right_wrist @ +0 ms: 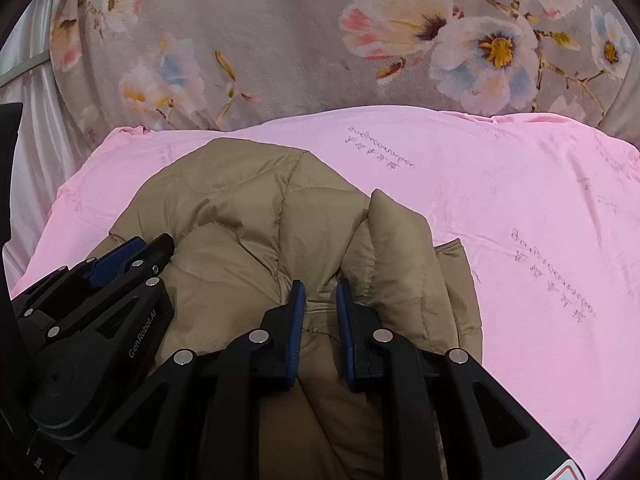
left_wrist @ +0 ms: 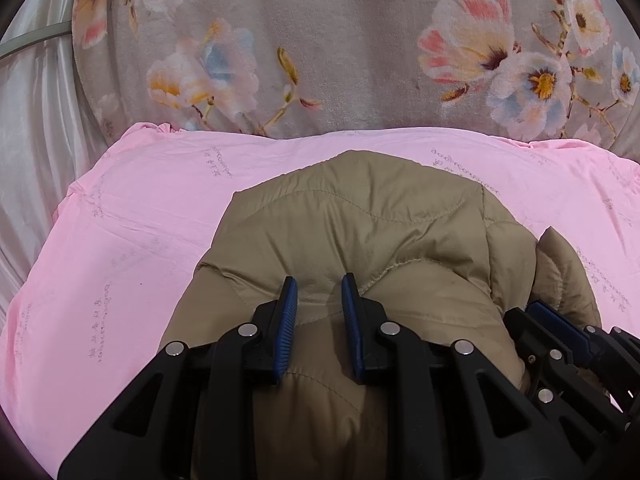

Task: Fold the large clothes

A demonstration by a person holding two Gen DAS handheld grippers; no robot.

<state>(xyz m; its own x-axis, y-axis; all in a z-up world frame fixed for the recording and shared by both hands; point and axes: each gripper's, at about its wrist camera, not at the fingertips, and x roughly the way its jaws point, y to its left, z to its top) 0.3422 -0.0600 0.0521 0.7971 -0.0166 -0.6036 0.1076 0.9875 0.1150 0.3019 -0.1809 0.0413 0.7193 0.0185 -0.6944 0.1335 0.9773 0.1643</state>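
Item: tan quilted jacket (left_wrist: 360,220), bunched on pink sheet (left_wrist: 120,240) | Handling: likely light, puffy, slippery; take at stitched seams | left claw (left_wrist: 319,296), right claw (right_wrist: 320,300): fingers apart, fabric between, unclamped.

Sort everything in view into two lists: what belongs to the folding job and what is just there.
Part of the job:
- tan quilted jacket
- left gripper
- right gripper
- pink sheet it lies on

Just there:
- floral blanket
- white satin fabric at the left edge
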